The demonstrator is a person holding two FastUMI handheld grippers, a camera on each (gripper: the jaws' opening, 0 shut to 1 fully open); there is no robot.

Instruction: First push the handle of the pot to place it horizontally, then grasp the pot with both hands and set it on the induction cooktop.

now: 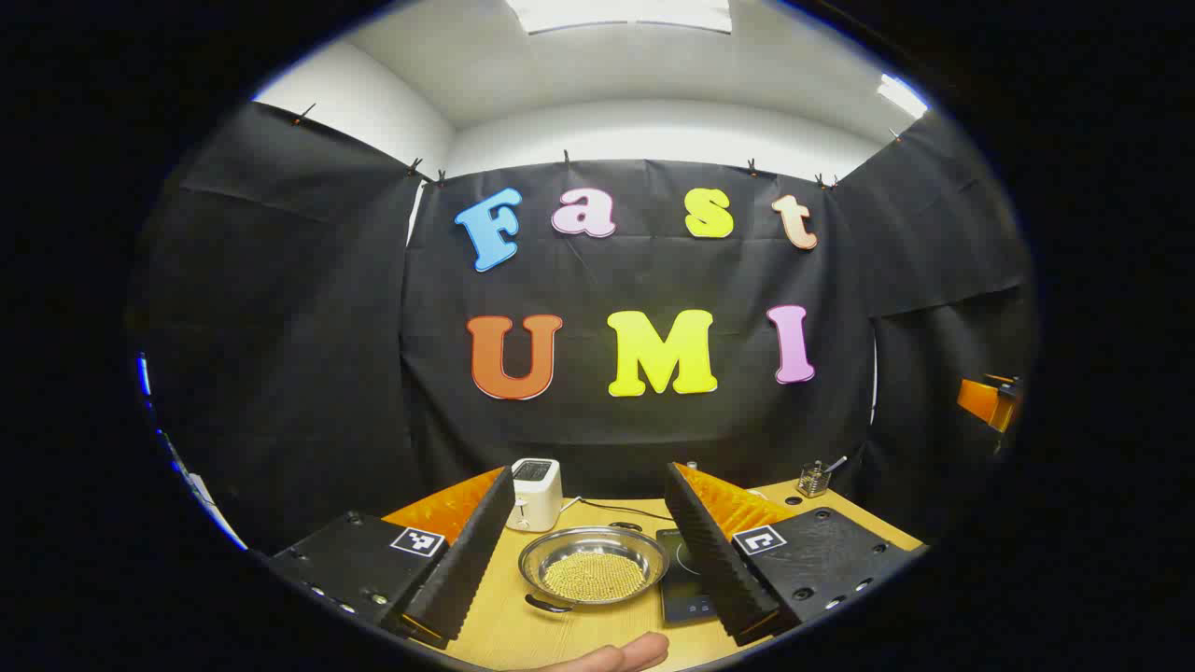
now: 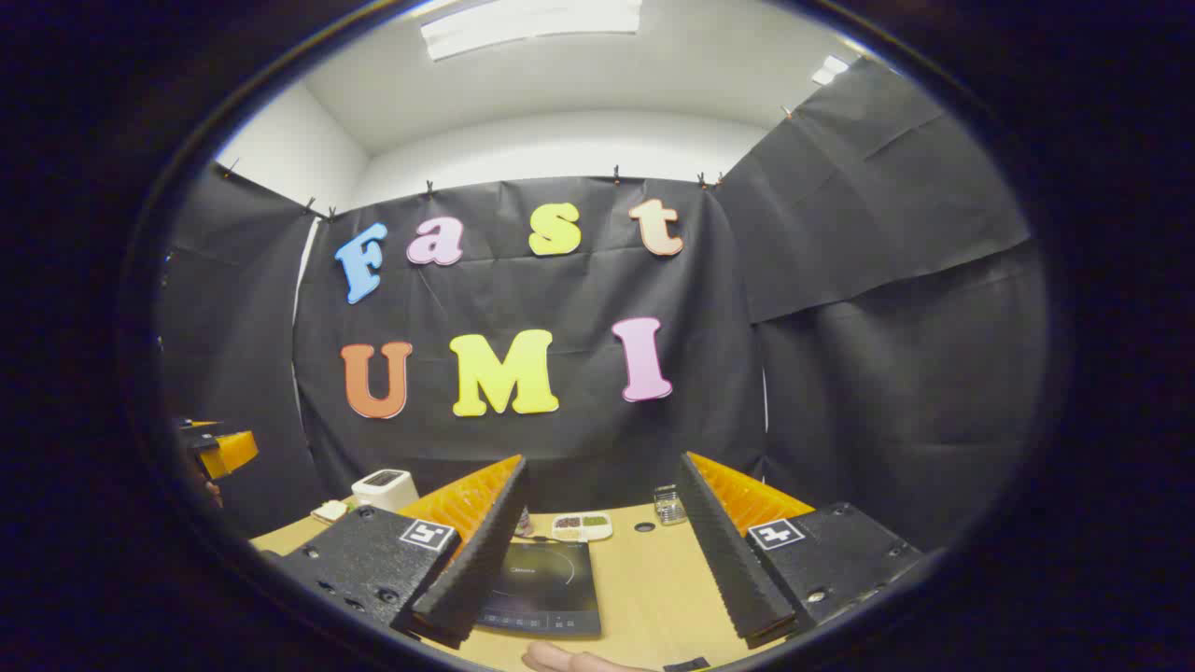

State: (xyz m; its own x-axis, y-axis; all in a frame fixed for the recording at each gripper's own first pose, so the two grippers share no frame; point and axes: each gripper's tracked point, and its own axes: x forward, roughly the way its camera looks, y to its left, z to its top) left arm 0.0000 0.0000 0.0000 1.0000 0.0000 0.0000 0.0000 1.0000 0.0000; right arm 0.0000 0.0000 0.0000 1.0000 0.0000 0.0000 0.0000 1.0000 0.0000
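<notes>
A shallow steel pot (image 1: 593,565) holding yellowish grains sits on the wooden table (image 1: 523,630), with a dark handle (image 1: 546,605) at its near-left rim. Just right of it lies the black induction cooktop (image 1: 681,583), largely hidden by my finger. The left gripper (image 1: 591,621) hovers open above and in front of the pot, which shows between its fingers. In the right gripper view the cooktop (image 2: 546,583) lies ahead-left, and the right gripper (image 2: 607,621) stands open with nothing between its fingers. The other gripper's orange edge (image 2: 219,448) shows at far left.
A white toaster (image 1: 537,493) stands behind the pot with a cable trailing right. A small glass jar (image 1: 814,479) with utensils sits at the back right. In the right gripper view a white divided dish (image 2: 581,525) and a glass container (image 2: 665,504) sit behind the cooktop. A fingertip (image 1: 616,653) shows at the bottom.
</notes>
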